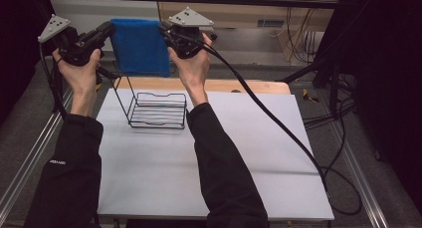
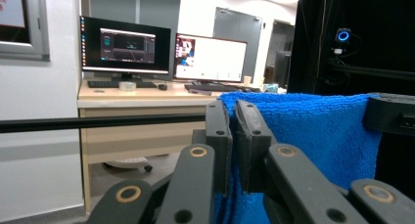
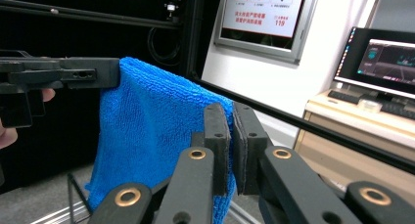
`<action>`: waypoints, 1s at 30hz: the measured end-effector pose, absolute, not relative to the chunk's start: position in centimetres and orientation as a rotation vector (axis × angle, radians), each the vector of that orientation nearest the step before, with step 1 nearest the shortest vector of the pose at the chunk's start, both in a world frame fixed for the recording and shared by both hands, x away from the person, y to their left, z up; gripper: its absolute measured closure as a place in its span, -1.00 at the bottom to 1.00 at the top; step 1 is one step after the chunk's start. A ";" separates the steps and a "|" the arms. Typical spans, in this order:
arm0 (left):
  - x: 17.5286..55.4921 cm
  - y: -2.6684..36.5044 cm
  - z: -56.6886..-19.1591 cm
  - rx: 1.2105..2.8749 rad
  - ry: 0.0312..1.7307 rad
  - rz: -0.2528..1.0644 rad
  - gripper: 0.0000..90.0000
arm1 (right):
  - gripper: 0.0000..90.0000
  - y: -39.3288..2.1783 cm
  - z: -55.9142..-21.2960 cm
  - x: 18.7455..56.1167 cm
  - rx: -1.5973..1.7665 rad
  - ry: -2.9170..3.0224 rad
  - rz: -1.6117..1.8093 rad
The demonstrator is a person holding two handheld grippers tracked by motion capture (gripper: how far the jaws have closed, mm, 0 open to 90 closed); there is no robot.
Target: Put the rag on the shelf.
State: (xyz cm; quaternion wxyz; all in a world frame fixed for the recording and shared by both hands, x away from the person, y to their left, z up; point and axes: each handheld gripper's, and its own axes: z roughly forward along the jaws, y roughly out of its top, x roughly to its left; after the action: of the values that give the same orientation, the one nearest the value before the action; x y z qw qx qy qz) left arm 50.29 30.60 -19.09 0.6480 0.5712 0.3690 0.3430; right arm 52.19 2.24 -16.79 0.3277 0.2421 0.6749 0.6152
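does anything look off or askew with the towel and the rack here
Nothing stands out. The blue towel hangs flat and level, pinched at its top corners by the left tongs and right tongs, above the wire rack, which stands upright on the table.

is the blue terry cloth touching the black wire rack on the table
Apart. The high view shows the blue terry cloth hanging from both grippers, its bottom edge above the black wire rack's basket.
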 end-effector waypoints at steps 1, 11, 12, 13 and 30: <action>50.2 30.6 -19.4 1.305 0.839 0.781 0.89 | 0.92 2.2 -17.1 52.1 0.640 1.772 1.618; 49.2 30.9 -21.7 1.388 0.823 0.765 0.89 | 0.92 1.9 -19.1 51.3 0.672 1.859 1.600; 49.1 31.0 -21.9 1.397 0.825 0.764 0.89 | 0.92 1.8 -19.2 51.3 0.669 1.864 1.595; 49.1 31.0 -22.1 1.399 0.823 0.762 0.89 | 0.92 1.8 -19.4 51.2 0.671 1.870 1.594; 47.0 32.1 -22.6 1.456 0.777 0.756 0.88 | 0.91 1.9 -20.6 49.4 0.630 1.911 1.618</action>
State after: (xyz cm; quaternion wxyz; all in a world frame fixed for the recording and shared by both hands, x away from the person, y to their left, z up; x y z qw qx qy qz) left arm 46.97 32.06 -22.58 0.6156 0.6319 0.3375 0.3283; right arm 49.39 1.92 -20.56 0.2759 0.2346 0.7114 0.6023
